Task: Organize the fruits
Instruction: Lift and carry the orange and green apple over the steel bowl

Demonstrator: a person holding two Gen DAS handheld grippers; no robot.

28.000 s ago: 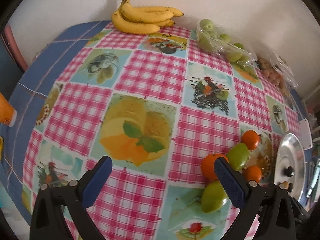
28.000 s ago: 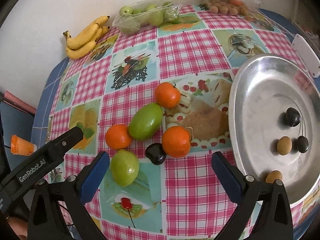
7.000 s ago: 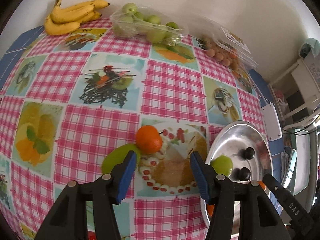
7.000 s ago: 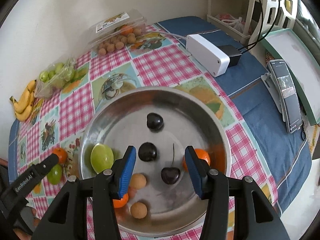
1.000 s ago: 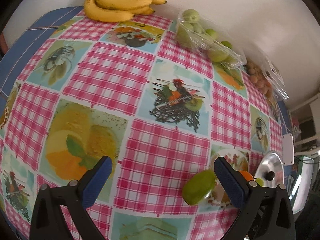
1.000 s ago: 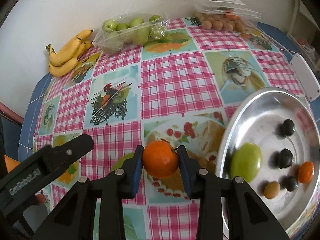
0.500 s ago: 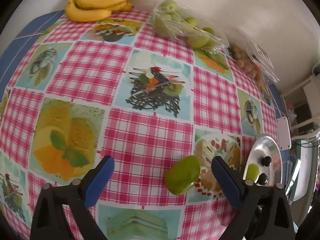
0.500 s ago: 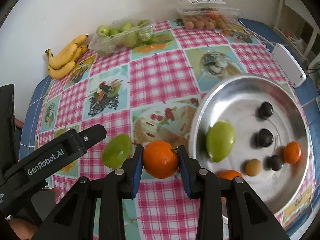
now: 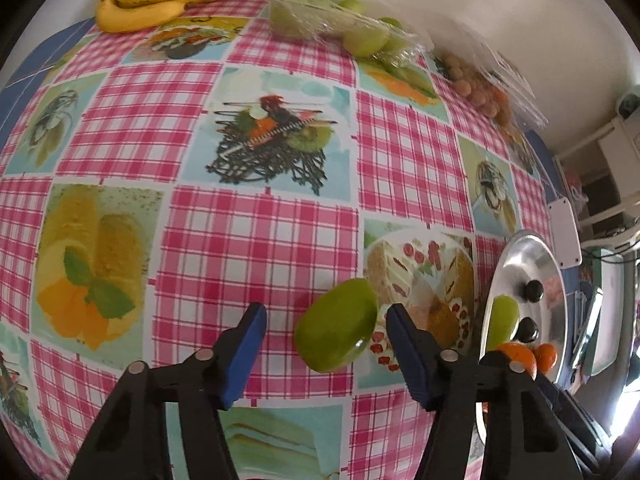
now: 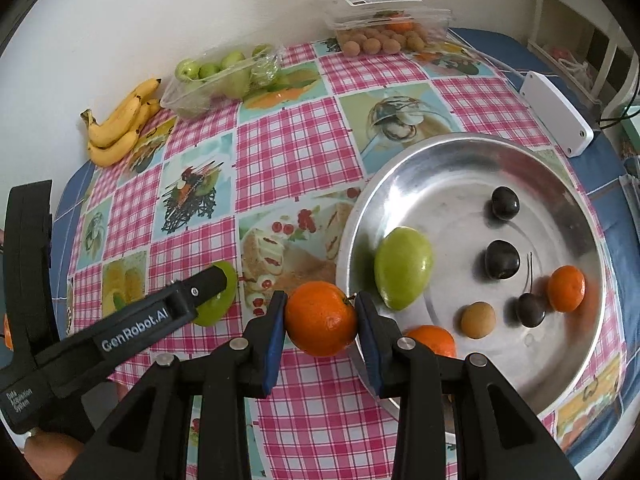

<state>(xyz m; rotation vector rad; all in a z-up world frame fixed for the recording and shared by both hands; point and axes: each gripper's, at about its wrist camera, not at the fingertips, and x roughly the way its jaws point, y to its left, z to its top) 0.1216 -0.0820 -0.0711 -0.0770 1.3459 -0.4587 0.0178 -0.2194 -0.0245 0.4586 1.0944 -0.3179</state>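
Observation:
My right gripper (image 10: 321,319) is shut on an orange (image 10: 321,318) and holds it above the tablecloth, just left of the silver plate (image 10: 432,168). The plate holds a green mango (image 10: 404,268), two oranges, dark cherries and a brown longan. My left gripper (image 9: 322,340) is open, its jaws on either side of a second green mango (image 9: 337,324) lying on the cloth; its right pad is close to the fruit, the left pad apart from it. That mango shows partly behind the left gripper in the right wrist view (image 10: 218,300).
A banana bunch (image 10: 120,124), a bag of green apples (image 10: 220,76) and a clear box of longans (image 10: 384,32) line the far edge by the wall. A white adapter box (image 10: 556,114) lies right of the plate. The checked tablecloth (image 9: 256,240) covers the table.
My left gripper has moved onto the green mango and narrowed its jaws around it. My right gripper has carried the orange rightward toward the plate.

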